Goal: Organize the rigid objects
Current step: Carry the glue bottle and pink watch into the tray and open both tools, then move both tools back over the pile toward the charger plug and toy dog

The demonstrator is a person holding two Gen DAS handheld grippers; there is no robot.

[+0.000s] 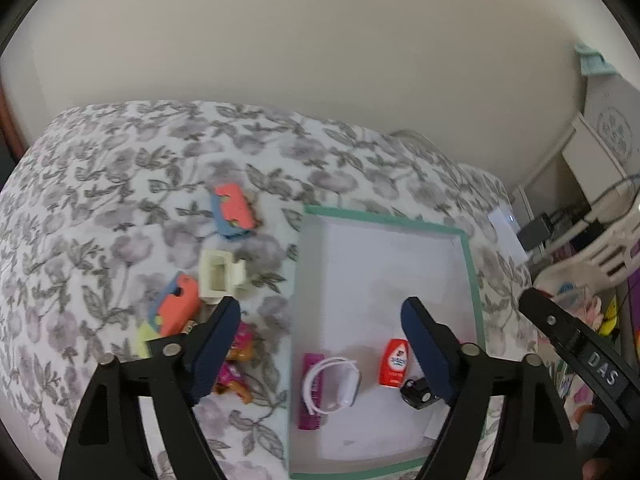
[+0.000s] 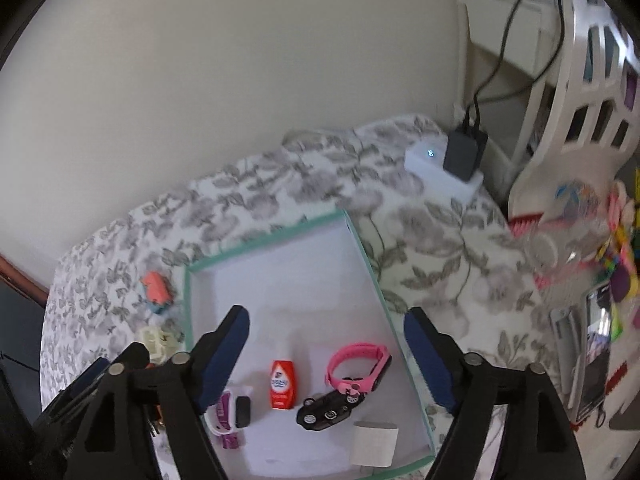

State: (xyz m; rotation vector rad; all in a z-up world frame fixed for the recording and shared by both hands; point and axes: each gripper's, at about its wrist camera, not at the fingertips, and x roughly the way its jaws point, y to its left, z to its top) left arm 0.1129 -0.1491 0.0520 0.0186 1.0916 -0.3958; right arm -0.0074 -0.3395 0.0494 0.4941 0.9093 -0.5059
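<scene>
While both pairs of tongs hang above the bed with the grey floral cover [image 1: 120,184], neither has hold of anything: the left tongs [image 1: 320,344] stand wide apart with nothing between the blue pads, and the right tongs [image 2: 326,356] gape just as wide, empty.

The shallow white cardboard box with a mint-green rim [image 1: 468,264] lies on the bed cover. Inside it, seen from the right wrist, a small red squeeze bottle with a white label [image 2: 282,386] lies near the middle, a pink silicone watch band [image 2: 360,364] sits to its right, and a black toy car [image 2: 326,410] lies just beside that band on its near side. A white strap on a purple flat bar [image 1: 324,388] lies near the box's left wall, and a folded piece of white paper [image 2: 374,442] rests by the near right corner.

Outside the box, on the cover to its left, lie two coral-and-blue blocks [image 1: 234,210] [image 1: 178,304], a cream plastic frame piece [image 1: 220,276] between them, and pink-and-orange wrappers [image 1: 236,360] beneath the left tongs' left finger.
</scene>
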